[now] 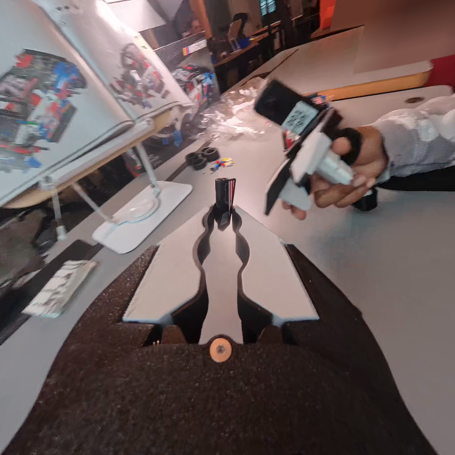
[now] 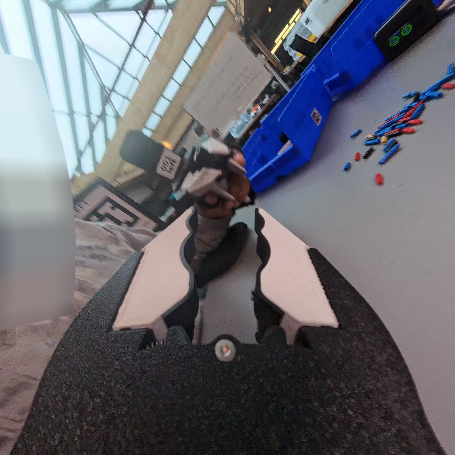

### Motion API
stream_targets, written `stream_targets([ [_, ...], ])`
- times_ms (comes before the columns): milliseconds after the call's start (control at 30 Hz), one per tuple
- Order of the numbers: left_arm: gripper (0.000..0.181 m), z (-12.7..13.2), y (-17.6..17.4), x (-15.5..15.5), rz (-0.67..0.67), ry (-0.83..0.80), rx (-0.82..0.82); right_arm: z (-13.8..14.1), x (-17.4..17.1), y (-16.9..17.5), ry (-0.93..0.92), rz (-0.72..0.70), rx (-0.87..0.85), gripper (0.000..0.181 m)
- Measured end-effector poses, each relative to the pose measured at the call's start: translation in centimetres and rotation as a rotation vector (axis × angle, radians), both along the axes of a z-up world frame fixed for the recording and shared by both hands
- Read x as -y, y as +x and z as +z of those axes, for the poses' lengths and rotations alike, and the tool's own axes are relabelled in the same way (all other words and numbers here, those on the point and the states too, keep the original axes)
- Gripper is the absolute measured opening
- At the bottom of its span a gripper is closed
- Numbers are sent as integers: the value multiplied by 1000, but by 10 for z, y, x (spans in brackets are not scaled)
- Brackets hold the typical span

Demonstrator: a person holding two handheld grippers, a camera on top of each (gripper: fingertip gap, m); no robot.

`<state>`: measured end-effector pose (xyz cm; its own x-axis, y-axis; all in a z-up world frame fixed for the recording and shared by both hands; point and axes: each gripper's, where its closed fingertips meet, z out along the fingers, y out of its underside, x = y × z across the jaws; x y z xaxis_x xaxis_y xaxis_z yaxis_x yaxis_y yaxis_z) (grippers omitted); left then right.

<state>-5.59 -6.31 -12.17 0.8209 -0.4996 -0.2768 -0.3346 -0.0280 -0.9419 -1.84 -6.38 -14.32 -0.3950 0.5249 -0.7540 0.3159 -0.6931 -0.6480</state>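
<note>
Left claw (image 1: 223, 213), centre of the left wrist view, is pinched tight on a small black plastic piece with red and white stripes (image 1: 224, 197), which stands upright out of the tips, lifted clear of the pale grey bench (image 1: 344, 270). Over at right of that frame, the right claw (image 1: 278, 189) hangs in a person's hand (image 1: 354, 172), tilted down; in its own view, its white fingers (image 2: 293, 275) stand apart with nothing between them. Up past the held piece sit black rubber tyres (image 1: 203, 157) beside a scatter of small coloured pins (image 1: 222, 163), all loose. An open instruction booklet on a white stand (image 1: 73, 103) fills the upper left. In the right wrist view, blue and red pins (image 2: 398, 128) lie unsorted at upper right, near a blue plastic bin (image 2: 307, 118).
</note>
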Motion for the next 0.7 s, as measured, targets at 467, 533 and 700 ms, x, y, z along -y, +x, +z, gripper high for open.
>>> stream_targets([
  [467,32,-43,-287,102,943,-571,-149,-100,55,-10,991,233,336,33],
  [533,41,-34,-275,91,913,-511,-154,-105,62,-8,1002,258,389,37],
  [700,50,-5,-211,51,693,-334,-111,-114,62,-9,1089,227,460,35],
])
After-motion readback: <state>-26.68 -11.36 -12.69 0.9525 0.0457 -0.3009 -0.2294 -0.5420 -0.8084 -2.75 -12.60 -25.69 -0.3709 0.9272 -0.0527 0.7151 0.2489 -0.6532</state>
